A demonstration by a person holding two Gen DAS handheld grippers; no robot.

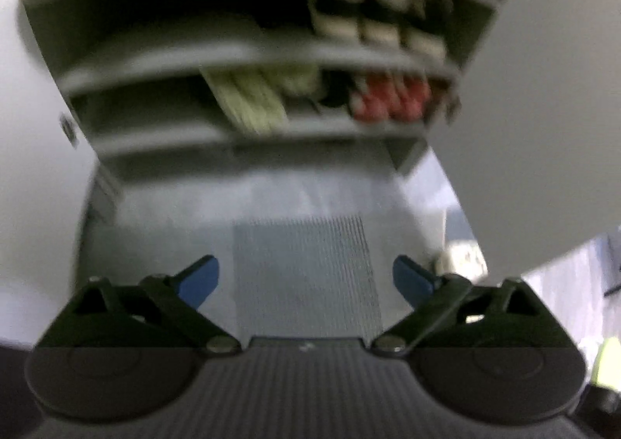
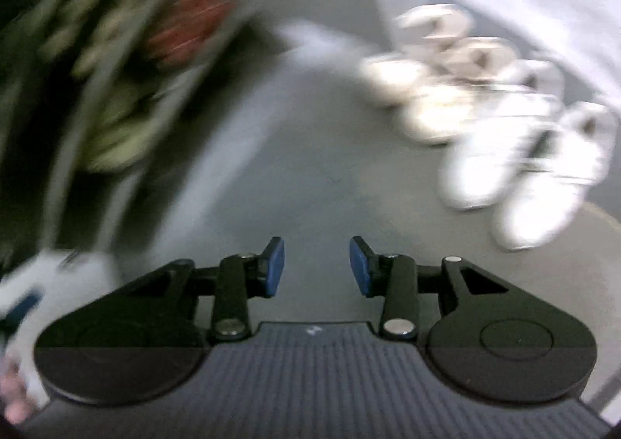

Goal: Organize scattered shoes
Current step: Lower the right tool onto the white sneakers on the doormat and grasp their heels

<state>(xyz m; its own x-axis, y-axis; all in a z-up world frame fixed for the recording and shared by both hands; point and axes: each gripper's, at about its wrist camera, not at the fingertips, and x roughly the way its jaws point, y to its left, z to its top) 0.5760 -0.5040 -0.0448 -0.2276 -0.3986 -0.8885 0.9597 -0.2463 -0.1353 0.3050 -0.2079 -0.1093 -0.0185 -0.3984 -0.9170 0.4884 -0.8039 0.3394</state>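
Spreading wide in the left wrist view, the left gripper (image 1: 306,280) holds nothing; only bare grey floor (image 1: 194,214) and a paler ribbed patch (image 1: 302,264) show between its blue pads (image 1: 203,278). Beyond the floor stands the open shoe cabinet (image 1: 248,136), its white doors (image 1: 543,89) swung out on both sides. On the lowest filled shelf lie pale yellow-green shoes (image 1: 252,97) and, to their right, red shoes (image 1: 388,97); the shelf above carries white shoes (image 1: 380,27). All are smeared by blur, so pairs cannot be counted.

In the right wrist view, the right gripper (image 2: 317,268) stands partly parted, a narrow gap between its pads (image 2: 275,264), and that gap is empty. At the lower left edge a hand (image 2: 15,396) grips a white handle, probably the other tool. Farther off, toward the upper right, a cluster of white and cream shoes (image 2: 485,109) lies on the floor near a wall, well apart from the cabinet seen at upper left. These are judged to be the shoes yet to be put away.

Risks, as judged:
- The right gripper's narrow gap may be too small for a shoe's collar; it would shove the shoe instead of taking it.
- The floor shoes touch or overlap, so a grab could catch two, or a lace, and drag a neighbour.
- Strong blur suggests fast travel; arriving fast could knock the row askew.
- An open door stands close to the left gripper's side and could be struck.
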